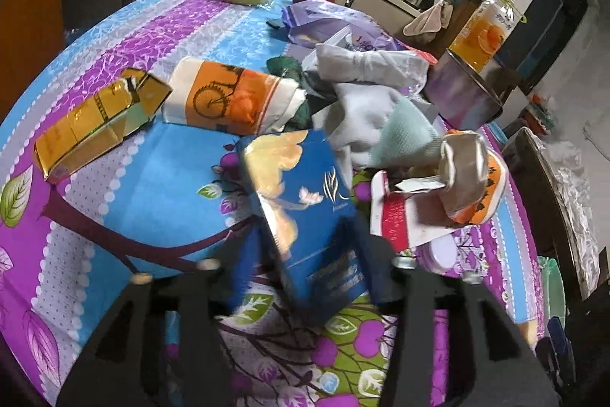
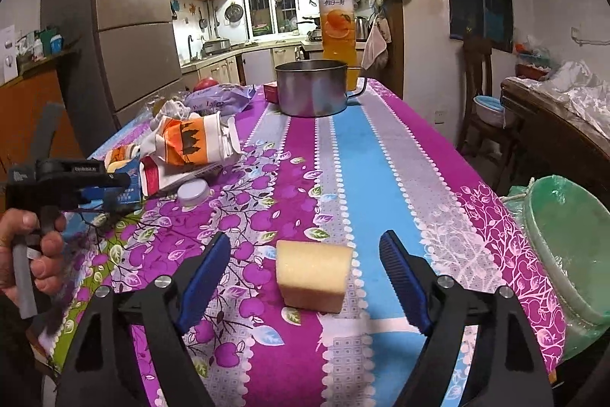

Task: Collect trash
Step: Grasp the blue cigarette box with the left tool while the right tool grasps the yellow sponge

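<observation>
The left gripper (image 1: 305, 266) had a blurred blue box (image 1: 305, 216) between its jaws at lower centre; whether the pads pressed it was unclear. The right gripper (image 2: 305, 277) stood wide, a yellow sponge block (image 2: 312, 277) untouched between its fingers on the tablecloth (image 2: 381, 155).

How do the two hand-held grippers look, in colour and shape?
The right hand-held gripper has black angular arms with silver screws and blue ribbed pads. The left hand-held gripper has similar black arms; in the right wrist view its body is black, with a grey handle.
</observation>
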Available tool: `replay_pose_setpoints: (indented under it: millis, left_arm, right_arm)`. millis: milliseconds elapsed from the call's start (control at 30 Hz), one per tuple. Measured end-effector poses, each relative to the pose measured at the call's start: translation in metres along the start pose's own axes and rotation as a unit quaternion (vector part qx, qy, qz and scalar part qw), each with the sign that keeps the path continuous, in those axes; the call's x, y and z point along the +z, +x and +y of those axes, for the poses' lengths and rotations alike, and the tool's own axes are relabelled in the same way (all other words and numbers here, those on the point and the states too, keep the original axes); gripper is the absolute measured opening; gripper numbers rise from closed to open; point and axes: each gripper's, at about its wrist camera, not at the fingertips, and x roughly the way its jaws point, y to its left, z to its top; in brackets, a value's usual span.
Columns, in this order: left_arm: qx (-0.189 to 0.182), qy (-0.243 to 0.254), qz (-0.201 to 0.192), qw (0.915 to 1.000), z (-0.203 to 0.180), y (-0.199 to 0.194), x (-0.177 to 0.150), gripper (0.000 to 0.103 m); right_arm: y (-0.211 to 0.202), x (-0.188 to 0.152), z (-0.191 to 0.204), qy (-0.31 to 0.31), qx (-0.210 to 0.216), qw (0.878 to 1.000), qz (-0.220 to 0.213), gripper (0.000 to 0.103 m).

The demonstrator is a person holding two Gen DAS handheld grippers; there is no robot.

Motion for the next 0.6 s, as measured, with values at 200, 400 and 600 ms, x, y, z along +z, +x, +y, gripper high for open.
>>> replay_pose_setpoints:
  millis: [200,400,600]
  left_arm:
    - [0.013,0.014,-0.004,0.9998,-0.010,0.004,-0.001,0.062]
    - [0.028,0.028,-0.006,0.9992,-0.015,0.006,-0.002,0.060]
    - [0.032,0.033,-0.014,0.9989,-0.013,0.003,-0.006,0.034]
  right_arm:
    - [0.007,-0.004,0.002,0.002,-0.002,1.000,0.011,0.086]
    - [0.020,-0.004,0.000,0.010,-0.014,0.999,0.029,0.086]
    - [0.036,-0.006,-0.001,0.012,-0.020,0.998,0.062,0.052]
